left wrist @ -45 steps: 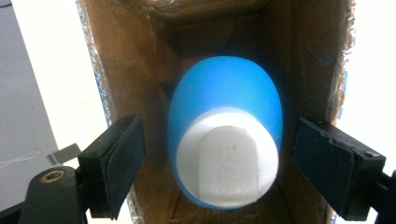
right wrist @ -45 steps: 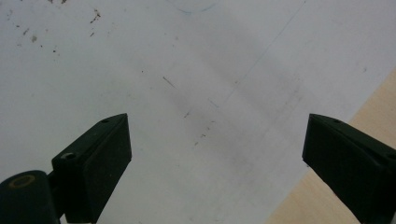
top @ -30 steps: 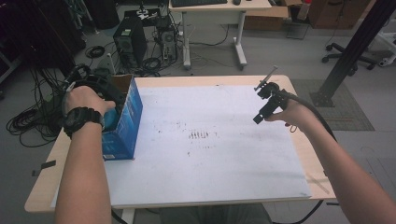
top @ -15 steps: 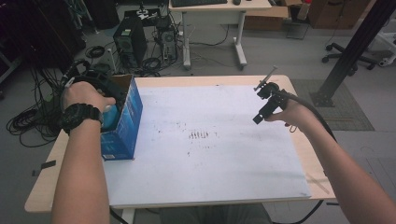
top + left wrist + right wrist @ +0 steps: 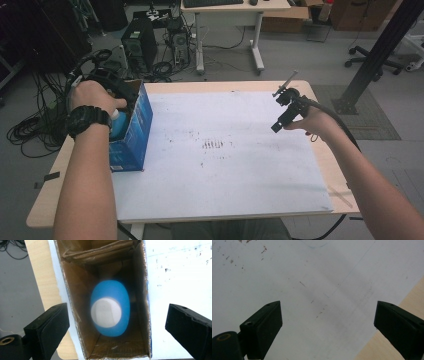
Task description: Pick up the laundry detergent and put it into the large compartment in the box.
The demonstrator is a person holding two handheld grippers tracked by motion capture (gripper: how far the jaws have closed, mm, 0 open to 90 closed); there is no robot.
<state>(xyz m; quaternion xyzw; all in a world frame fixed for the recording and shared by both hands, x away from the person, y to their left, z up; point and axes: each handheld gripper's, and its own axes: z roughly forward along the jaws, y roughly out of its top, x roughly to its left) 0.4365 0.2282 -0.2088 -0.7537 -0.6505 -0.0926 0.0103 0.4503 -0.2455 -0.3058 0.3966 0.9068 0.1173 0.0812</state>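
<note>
**Blue bottle lies loose in the box, both grippers spread wide**

The left gripper (image 5: 113, 322) hangs over the open top of a blue cardboard box (image 5: 135, 131) that stands at the left edge of the table (image 5: 320, 172), on the white sheet (image 5: 230, 150) that covers most of the tabletop. Its jaws have just been opening and now stand wide apart, one on each side of the box mouth in the left gripper view, with nothing pressed between them. Down inside the box (image 5: 75, 302) sits a blue bottle (image 5: 111, 307) with a white cap facing up toward the camera; the bottle is blurred, so whether it leans on the box wall or stands free I cannot tell. From the high view a patch of the blue bottle (image 5: 118, 125) shows just under the left hand (image 5: 92, 95), which carries a black watch on the wrist.

The right gripper (image 5: 285, 107) is held above the right part of the sheet, well apart from the box. In the right gripper view the right gripper (image 5: 327, 315) has its jaws wide and grasps nothing; below them lies the white sheet (image 5: 312, 277), marked with small dark specks, and the bare wood of the table shows at the lower right corner.

Beyond the far edge of the table, computer towers (image 5: 135, 42) and cables lie on the floor.
</note>
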